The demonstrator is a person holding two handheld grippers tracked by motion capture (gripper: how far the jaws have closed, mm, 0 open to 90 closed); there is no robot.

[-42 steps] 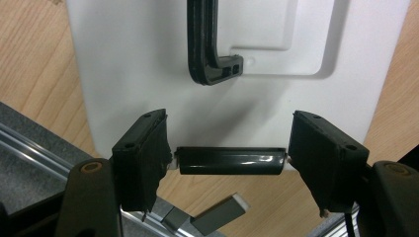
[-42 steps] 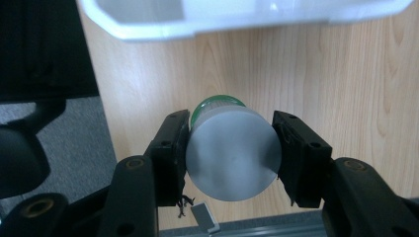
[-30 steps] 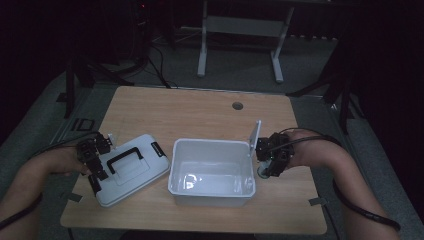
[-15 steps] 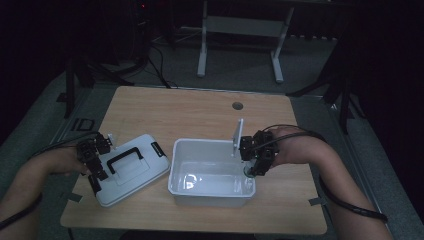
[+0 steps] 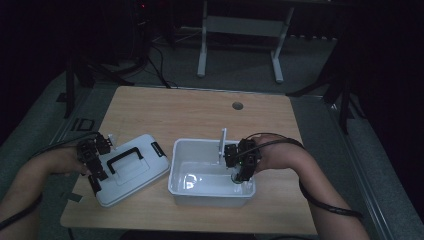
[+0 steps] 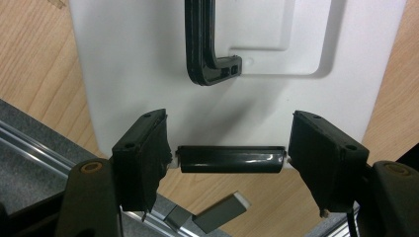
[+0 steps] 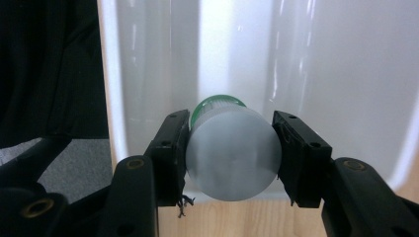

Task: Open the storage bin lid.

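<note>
A white lid (image 5: 131, 172) with a black handle (image 5: 125, 156) lies flat on the table to the left of an open white bin (image 5: 210, 194). My left gripper (image 5: 99, 165) sits at the lid's left end. In the left gripper view, my left gripper (image 6: 230, 165) has its jaws pressed against both ends of the lid's black latch (image 6: 232, 157). My right gripper (image 5: 239, 172) hangs inside the bin's right end. In the right gripper view, my right gripper (image 7: 231, 158) is shut on a pale round bottle (image 7: 232, 163) with a green cap (image 7: 217, 102), pointed at the bin's wall (image 7: 346, 74).
The wooden table (image 5: 200, 115) has a round cable hole (image 5: 238, 106) near its far edge. A metal desk frame (image 5: 240, 30) stands on the dark floor behind. Both forearms come in from the near edge, one on each side of the bin.
My right gripper has carried the bottle leftward and down, from beside the bin's right wall to inside the bin. The left gripper and the lid have stayed put.
</note>
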